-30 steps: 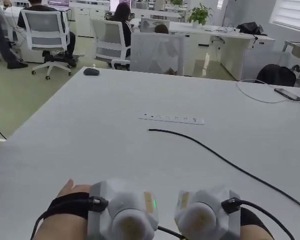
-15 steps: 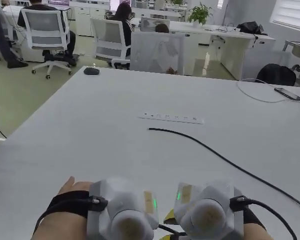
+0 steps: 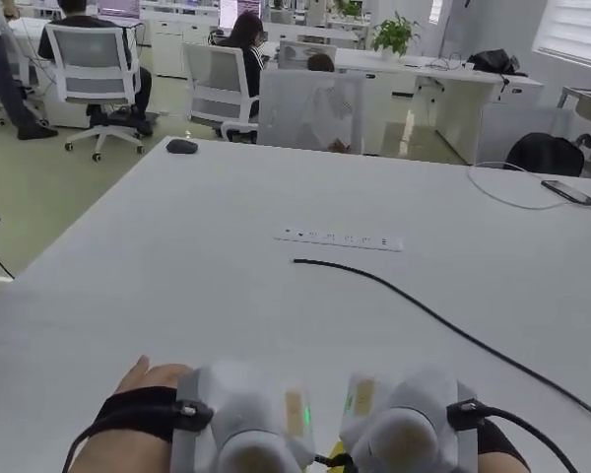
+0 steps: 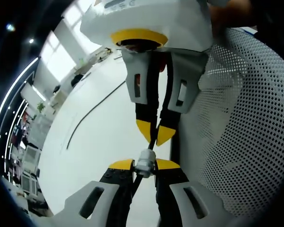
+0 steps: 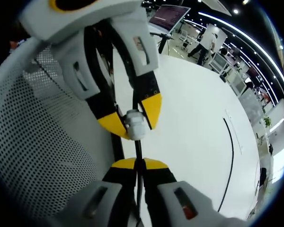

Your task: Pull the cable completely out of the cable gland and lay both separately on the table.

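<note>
The left gripper (image 4: 145,165) is clamped on a small white cable gland (image 4: 146,163), which sits squarely between its yellow tips; the right gripper (image 5: 139,164) is closed on the thin black cable (image 5: 137,151) just below the gland, tip to tip with the other. In the left gripper view the right one comes in from 12 o'clock, pinching the cable right where it enters the gland; the cable is threaded through the gland, with black line showing on both sides of it. In the head view both white gripper bodies sit at 6 o'clock, side by side and nearly touching, above the near edge of the white bench (image 3: 177,286). A white mesh surface (image 4: 246,132) lies close at 3 o'clock in the left gripper view. Farther out on the bench a loose black wire (image 3: 414,307) runs from the centre toward 4 o'clock; a white power strip (image 3: 338,238) lies just beyond its free end; a dark mouse (image 3: 181,146) rests at 11 o'clock and a phone (image 3: 568,191) at 2 o'clock.
</note>
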`<action>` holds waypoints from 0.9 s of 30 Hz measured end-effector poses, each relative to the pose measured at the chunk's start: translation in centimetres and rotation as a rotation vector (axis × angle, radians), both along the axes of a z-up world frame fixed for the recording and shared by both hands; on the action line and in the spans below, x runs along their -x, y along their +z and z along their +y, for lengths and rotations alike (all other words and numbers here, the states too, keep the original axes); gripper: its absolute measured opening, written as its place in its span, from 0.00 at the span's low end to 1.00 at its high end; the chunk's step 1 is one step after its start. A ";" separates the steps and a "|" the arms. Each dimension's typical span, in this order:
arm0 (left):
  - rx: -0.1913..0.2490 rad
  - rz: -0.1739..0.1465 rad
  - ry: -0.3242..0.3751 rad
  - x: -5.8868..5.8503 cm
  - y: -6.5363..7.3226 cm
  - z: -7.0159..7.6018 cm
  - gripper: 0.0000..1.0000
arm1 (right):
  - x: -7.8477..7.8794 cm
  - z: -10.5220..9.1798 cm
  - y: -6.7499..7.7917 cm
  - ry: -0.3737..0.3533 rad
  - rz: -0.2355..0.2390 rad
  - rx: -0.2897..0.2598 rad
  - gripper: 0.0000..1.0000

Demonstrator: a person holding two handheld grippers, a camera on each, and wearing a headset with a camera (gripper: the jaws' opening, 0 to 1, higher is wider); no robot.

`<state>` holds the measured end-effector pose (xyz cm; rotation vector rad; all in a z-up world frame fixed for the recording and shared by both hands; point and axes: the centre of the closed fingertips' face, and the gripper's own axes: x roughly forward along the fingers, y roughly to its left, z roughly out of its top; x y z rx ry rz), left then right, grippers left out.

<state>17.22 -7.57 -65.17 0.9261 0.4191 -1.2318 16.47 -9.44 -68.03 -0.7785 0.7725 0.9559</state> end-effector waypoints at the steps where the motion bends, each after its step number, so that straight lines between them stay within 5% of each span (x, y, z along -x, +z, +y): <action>1: -0.001 -0.002 0.003 -0.1 0.0 0.0 0.17 | -0.1 -0.3 -0.1 -0.015 0.006 0.009 0.04; 13: -0.003 -0.004 0.020 -0.3 0.0 0.2 0.17 | -0.2 -2.4 -1.1 -0.083 0.045 0.076 0.08; 16: -0.005 -0.012 0.014 -0.3 0.1 0.1 0.17 | -0.5 0.4 0.6 -0.047 0.010 -0.088 0.25; 19: 0.020 -0.019 -0.010 -0.1 0.6 -0.3 0.17 | 0.0 1.4 1.1 0.032 -0.021 -0.083 0.22; 22: 0.053 -0.010 -0.040 0.6 1.0 -0.9 0.17 | 0.3 1.5 0.8 0.042 -0.007 -0.071 0.20; 25: 0.059 -0.009 -0.072 1.2 1.1 -1.4 0.17 | 0.3 0.7 0.5 0.056 -0.012 -0.021 0.04; 27: 0.054 -0.008 -0.068 1.1 0.9 -1.5 0.17 | 0.5 0.8 0.3 0.039 0.012 -0.040 0.04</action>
